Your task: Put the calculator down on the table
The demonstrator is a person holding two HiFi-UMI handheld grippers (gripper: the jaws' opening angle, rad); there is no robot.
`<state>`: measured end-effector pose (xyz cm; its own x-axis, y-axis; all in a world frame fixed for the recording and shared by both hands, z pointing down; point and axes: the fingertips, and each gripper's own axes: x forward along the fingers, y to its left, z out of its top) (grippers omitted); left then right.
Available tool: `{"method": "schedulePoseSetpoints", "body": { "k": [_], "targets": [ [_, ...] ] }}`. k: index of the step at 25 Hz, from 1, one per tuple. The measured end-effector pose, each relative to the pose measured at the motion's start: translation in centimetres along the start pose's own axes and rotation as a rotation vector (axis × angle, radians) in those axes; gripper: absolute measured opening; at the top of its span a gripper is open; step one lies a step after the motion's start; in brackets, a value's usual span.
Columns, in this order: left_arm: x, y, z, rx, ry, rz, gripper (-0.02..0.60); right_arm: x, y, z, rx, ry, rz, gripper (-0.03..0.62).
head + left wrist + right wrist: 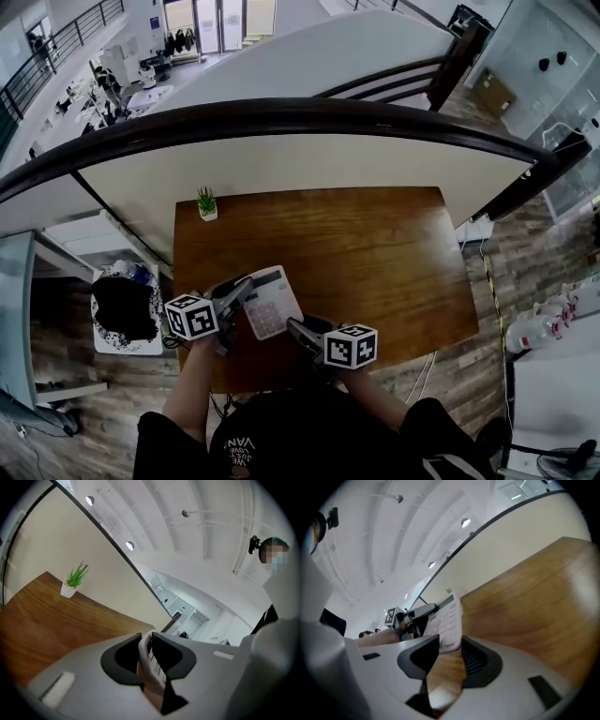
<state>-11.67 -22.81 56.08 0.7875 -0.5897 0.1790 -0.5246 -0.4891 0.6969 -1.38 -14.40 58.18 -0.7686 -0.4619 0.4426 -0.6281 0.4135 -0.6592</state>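
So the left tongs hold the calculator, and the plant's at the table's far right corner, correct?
Not quite. The left tongs do hold the calculator, but the plant stands at the table's far left corner, as the head view shows.

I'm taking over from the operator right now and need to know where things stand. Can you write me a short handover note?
Left gripper: shut on the calculator's left edge.
Right gripper: appears shut on its near right corner.
Calculator: held tilted between both grippers, over the near-left part of the wooden table. A small potted plant stands at the far-left corner.
Done: the calculator is over the table.
Left: lower it flat onto the wood, open both grippers and draw them back.
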Motion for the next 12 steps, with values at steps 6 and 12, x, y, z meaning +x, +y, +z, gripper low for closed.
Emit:
{"method": "schedulePoseSetpoints", "body": {
  "k": [6,12],
  "targets": [
    [3.7,2.5,2.0,0.022,-0.023,0.018,0.063,1.8,-3.1,3.3,-0.048,0.016,-0.009,0.133],
    [6.9,4.6,2.5,0.031,-0.004,0.035,0.067,3.1,-6.1,5.0,-0.072,0.030,-0.028,0.133]
  ]
}}
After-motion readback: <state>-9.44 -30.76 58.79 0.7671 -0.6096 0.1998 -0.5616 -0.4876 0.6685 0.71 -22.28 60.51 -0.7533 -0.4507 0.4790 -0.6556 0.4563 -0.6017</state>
